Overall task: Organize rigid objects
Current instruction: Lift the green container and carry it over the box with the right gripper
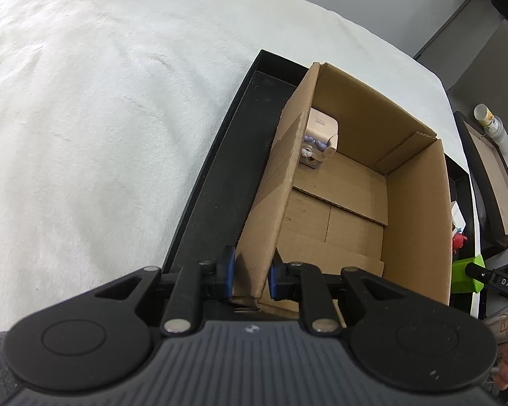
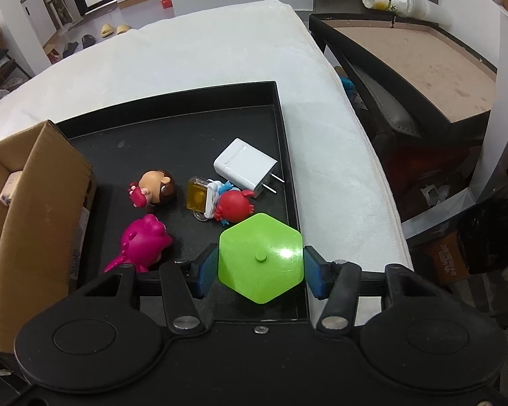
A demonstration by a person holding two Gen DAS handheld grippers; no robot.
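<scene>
My right gripper [image 2: 260,267] has its blue pads [image 2: 206,269] pressed on both sides of the green hexagon block [image 2: 260,257], which sits at the tray's [image 2: 172,96] six o'clock corner. My left gripper [image 1: 248,275] is pinched shut on the near wall of the cardboard box [image 1: 413,223], steadying it. I judge the lift should go straight up, clearing the red crab [image 2: 233,206] at twelve o'clock, then swing toward nine o'clock over the box rim. The white charger [image 2: 244,165] and pink toy [image 2: 142,242] wait their turn.
</scene>
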